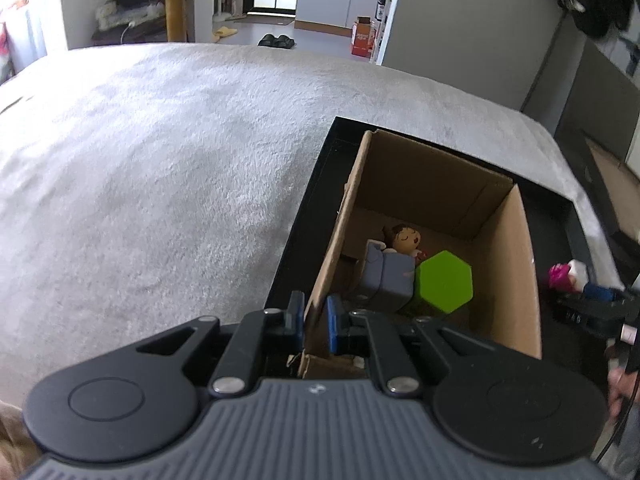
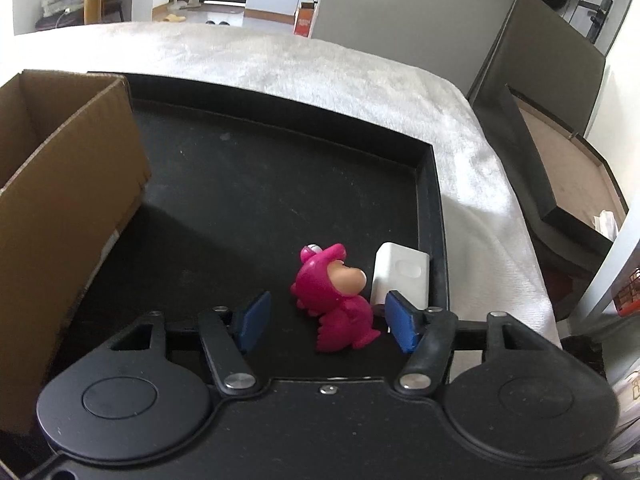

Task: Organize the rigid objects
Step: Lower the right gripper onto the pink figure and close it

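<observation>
Left gripper (image 1: 314,322) is clamped on the box (image 1: 334,240) wall; right gripper (image 2: 326,320), jaws spread, brackets the pink toy (image 2: 336,300) near the tray (image 2: 434,216) rim.

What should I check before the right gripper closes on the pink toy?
1. Right gripper open wide enough: ok.
2. Pink toy between the fingers: ok, but closer to the right finger, not centred.
3. White block clear of the fingers: not ok, it sits just behind the right finger, beside the toy.
4. Box held steady: ok, left gripper is shut on its wall.
5. Room in the box: ok, free floor beside the doll and green block.
6. Toy stable on the tray: cannot tell.
</observation>
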Motion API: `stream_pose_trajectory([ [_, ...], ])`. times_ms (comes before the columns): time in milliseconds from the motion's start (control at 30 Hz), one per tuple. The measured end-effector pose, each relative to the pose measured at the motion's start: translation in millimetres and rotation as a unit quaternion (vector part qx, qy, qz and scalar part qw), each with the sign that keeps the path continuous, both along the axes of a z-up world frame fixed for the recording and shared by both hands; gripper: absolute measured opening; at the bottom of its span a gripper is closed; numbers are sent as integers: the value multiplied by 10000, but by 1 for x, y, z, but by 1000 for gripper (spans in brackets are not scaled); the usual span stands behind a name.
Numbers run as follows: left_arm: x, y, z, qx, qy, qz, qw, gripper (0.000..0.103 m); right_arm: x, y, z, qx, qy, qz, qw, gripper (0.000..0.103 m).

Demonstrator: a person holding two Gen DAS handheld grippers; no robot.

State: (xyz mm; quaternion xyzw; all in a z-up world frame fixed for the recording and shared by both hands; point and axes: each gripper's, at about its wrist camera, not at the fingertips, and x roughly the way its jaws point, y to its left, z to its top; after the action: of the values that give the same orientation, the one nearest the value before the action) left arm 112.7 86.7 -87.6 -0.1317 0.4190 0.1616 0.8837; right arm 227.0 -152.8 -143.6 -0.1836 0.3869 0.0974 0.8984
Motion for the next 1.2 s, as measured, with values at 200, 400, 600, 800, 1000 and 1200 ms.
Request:
stream_pose_trajectory([
  [200, 1, -7, 0, 254, 76, -107, 9996, 9, 0, 3, -4, -152, 76, 82, 9998, 30],
  [400, 2, -11, 1, 377, 107, -163, 9991, 9, -12, 2, 0, -118, 145, 183, 9997, 30],
  [600, 3, -11, 1, 395, 111, -176, 9990, 9, -39, 4, 11, 8, 137, 298, 9995, 25],
  [800, 4, -11, 1, 391, 112, -181, 9990, 9, -57, 9, 27, 201, 139, 493, 9985, 23],
  [1000, 3, -10, 2, 362, 109, -171, 9991, 9, -61, 17, 45, 332, 23, 619, 9975, 23],
  [1200, 3, -9, 2, 347, 106, -168, 9992, 9, -68, 26, 63, 420, -160, 775, 9960, 23],
])
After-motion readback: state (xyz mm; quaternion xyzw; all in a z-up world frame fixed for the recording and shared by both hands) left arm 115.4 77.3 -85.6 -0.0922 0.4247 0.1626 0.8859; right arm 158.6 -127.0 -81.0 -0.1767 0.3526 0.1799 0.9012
